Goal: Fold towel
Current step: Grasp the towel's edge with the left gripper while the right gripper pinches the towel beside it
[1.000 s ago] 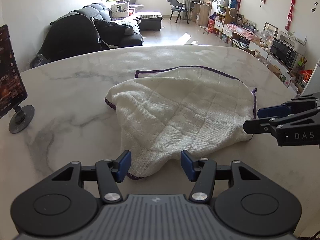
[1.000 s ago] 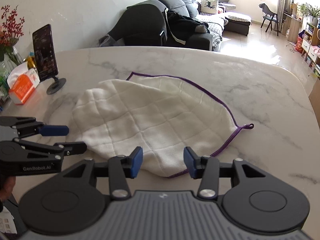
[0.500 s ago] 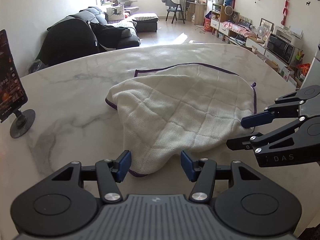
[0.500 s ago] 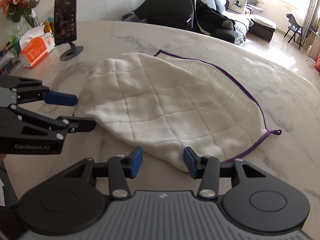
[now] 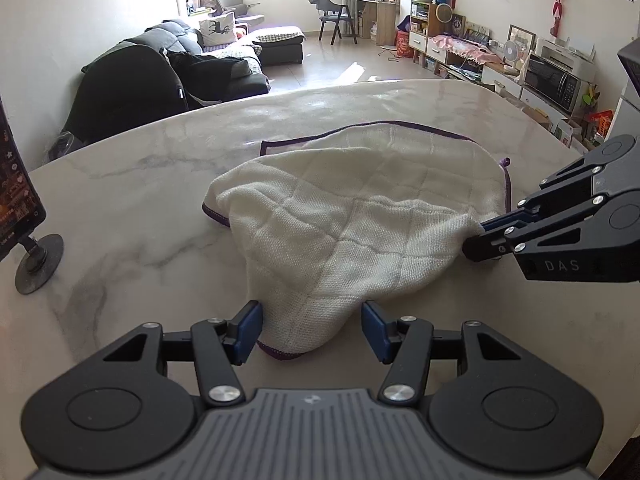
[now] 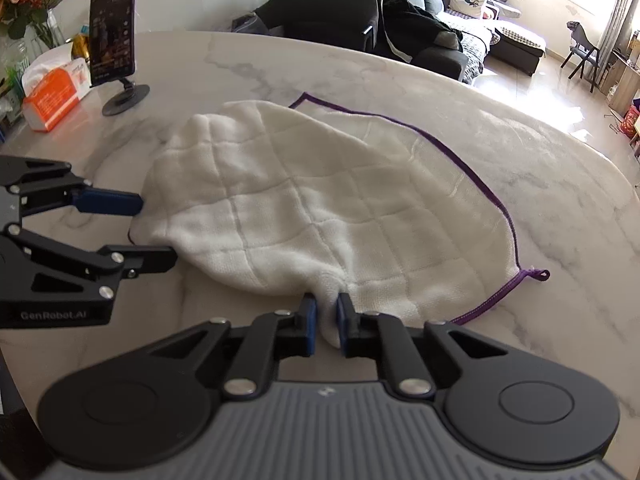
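Towel: the towel (image 5: pixel 360 216) lies on my marble table (image 5: pixel 132 200), white with a purple hem, one layer folded loosely over another, its near corner pointing at my left claw.
Left claw: my left claw (image 5: pixel 312 330) is wide open and holds nothing; the towel's near corner lies between the blue pads (image 5: pixel 249 330), touching neither that I can see.
Right claw: my right claw (image 6: pixel 326 320) is pinched nearly closed on a bunched fold of the towel's near edge, cloth showing between the pads.
Left view only: it shows my right claw (image 5: pixel 478 240) from the side, its tips meeting the towel's right corner, which is drawn up into a ridge; the pinched cloth itself is hidden there.
Right view only: it shows my left claw (image 6: pixel 156 232) from the side, fingers spread above and below the towel's left edge; also a hanging loop (image 6: pixel 538 274) at the hem's right corner, a phone (image 6: pixel 112 52) on a stand, and an orange tissue box (image 6: pixel 52 98) beside it.
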`<action>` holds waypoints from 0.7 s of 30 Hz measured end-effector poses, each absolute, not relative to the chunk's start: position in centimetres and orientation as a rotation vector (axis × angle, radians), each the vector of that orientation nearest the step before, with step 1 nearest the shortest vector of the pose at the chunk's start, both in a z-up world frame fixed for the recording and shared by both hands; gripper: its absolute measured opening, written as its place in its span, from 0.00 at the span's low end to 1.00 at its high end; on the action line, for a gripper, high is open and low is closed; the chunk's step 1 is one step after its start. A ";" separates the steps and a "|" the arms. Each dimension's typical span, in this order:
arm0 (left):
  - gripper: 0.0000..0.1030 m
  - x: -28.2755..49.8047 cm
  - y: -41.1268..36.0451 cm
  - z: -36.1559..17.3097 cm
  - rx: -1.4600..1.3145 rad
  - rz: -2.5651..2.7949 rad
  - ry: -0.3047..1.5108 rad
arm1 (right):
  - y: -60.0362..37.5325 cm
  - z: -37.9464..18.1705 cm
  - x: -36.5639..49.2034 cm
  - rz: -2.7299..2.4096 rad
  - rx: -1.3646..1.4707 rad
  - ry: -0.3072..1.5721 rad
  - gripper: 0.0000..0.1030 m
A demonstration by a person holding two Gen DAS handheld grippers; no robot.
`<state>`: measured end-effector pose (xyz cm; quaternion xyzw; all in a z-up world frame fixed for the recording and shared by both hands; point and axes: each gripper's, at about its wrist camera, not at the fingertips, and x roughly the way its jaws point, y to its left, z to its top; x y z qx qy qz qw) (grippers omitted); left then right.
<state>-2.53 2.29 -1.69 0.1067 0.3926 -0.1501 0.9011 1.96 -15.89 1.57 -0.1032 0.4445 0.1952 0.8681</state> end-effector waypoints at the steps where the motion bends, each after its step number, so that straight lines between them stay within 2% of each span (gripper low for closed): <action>1: 0.54 -2.7 2.3 -1.5 0.235 -0.322 0.798 | -15.9 1.9 2.0 0.410 -0.211 0.927 0.09; 8: 0.54 -2.8 1.3 -0.3 0.311 -0.455 0.726 | -16.1 4.2 2.9 0.425 -0.155 0.903 0.10; 16: 0.52 -1.0 -2.1 -1.9 0.420 -0.534 0.714 | -15.8 5.4 4.4 0.434 -0.134 0.891 0.09; 18: 0.35 -0.2 -2.6 -2.3 0.430 -0.536 0.727 | -15.8 5.5 4.8 0.431 -0.132 0.891 0.09; 21: 0.20 0.9 -2.8 -2.7 0.412 -0.540 0.753 | -15.8 5.6 5.4 0.428 -0.128 0.890 0.10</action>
